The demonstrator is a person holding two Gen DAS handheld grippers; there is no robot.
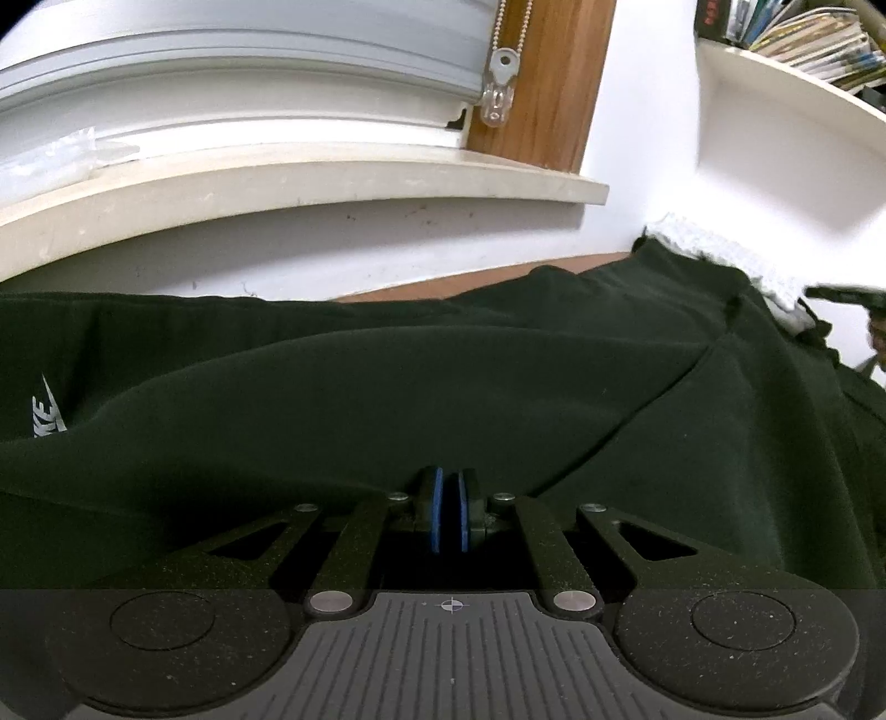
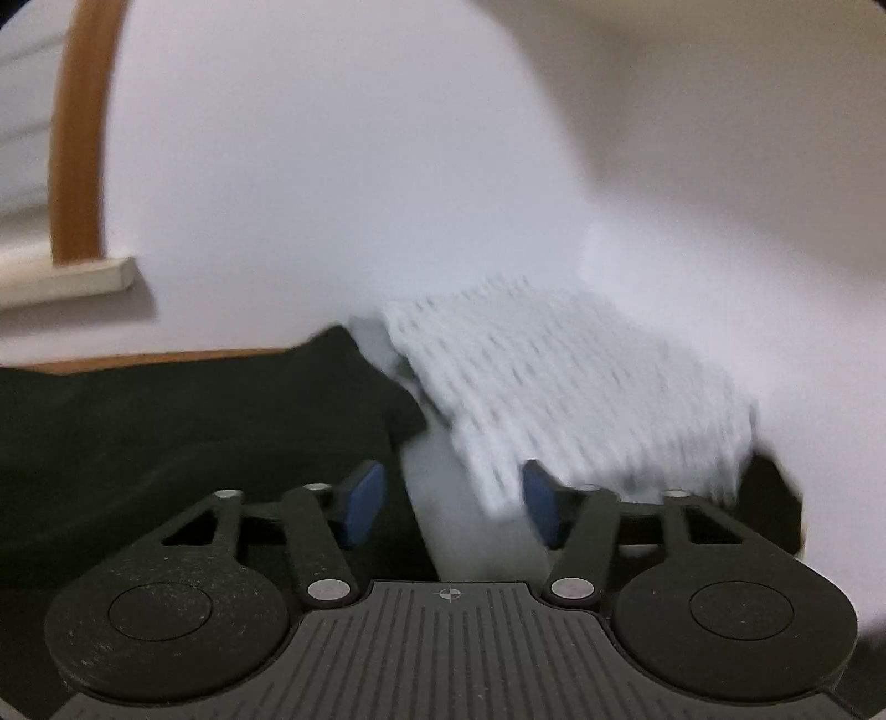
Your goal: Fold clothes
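Observation:
A dark green garment (image 1: 387, 387) with a white logo (image 1: 50, 412) lies spread across the left wrist view. My left gripper (image 1: 449, 512) sits low at its near edge, blue pads pressed together on the fabric, and a crease runs from there up to the right. In the right wrist view my right gripper (image 2: 451, 504) is open, its blue pads (image 2: 365, 498) wide apart. It hovers over the same garment's end (image 2: 194, 421) and a white, textured folded cloth (image 2: 581, 387). That view is blurred by motion. The white cloth (image 1: 720, 249) also shows beyond the garment's far right end.
A brown table edge (image 1: 470, 277) meets a white wall just behind the garment. A stone windowsill (image 1: 277, 188) with blinds and a wooden frame (image 1: 554, 83) juts out above. A white shelf with books (image 1: 803, 39) stands at the upper right.

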